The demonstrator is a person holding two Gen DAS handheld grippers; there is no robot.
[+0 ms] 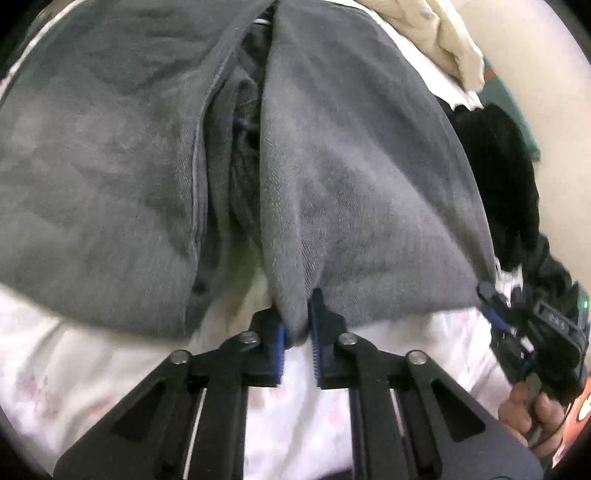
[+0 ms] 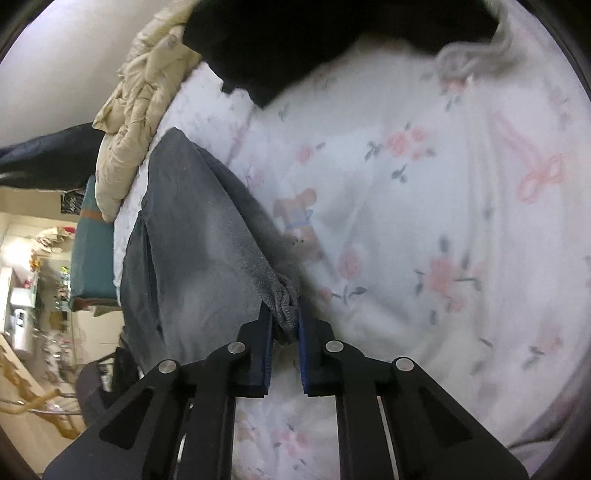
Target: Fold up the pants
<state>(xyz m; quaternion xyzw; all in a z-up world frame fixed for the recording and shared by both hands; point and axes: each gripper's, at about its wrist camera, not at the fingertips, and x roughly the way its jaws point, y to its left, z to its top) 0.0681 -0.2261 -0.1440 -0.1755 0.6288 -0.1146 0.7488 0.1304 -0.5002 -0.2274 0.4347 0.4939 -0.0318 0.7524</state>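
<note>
Grey pants lie spread over a white floral bedsheet, filling most of the left wrist view. My left gripper is shut on the near edge of the pants, between the two legs. My right gripper is shut on a bunched corner of the same pants. The right gripper also shows at the right edge of the left wrist view, clamped on the pants' right corner.
A cream quilt is bunched at the bed's far edge. A black garment lies at the top of the sheet. A teal box and a cluttered room show beyond the bed.
</note>
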